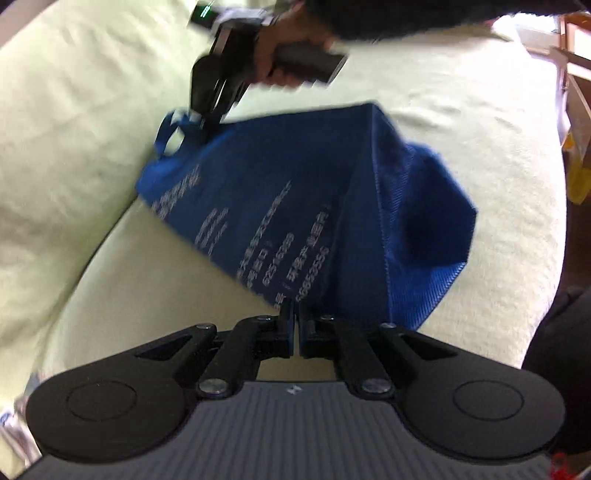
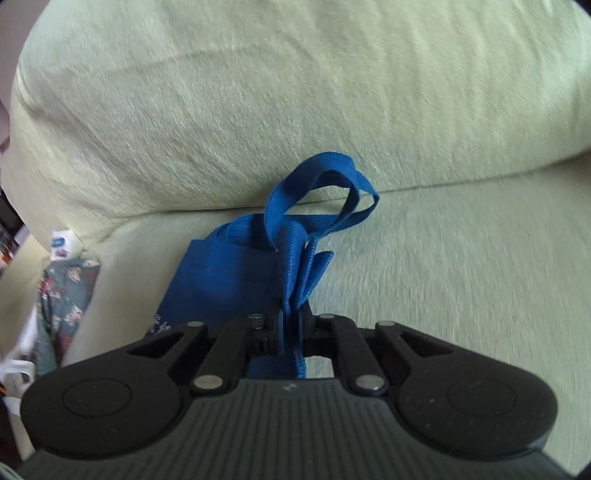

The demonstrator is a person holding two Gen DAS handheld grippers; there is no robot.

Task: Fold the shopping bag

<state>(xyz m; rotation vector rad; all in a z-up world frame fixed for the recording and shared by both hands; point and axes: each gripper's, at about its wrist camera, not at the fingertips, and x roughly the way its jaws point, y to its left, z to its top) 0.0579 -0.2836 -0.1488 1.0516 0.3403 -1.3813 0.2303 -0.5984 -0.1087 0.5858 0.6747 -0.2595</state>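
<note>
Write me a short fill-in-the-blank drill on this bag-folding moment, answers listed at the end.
1. The shopping bag is coloured ____.
2. The right gripper is shut on the bag's ____.
3. The left gripper pinches the bag's bottom edge, near its white printed ____.
4. The bag is held over a pale green ____.

Missing words: blue; handle straps; lettering; sofa

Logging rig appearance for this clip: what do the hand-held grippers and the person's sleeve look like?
Both are matte black. The left hand-held gripper and the right hand-held gripper have two linkage arms with silver rivets, round disc-shaped lobes either side and a grey ribbed body. From the left wrist view, the right one shows a small green-lit display. The sleeve is dark.
</note>
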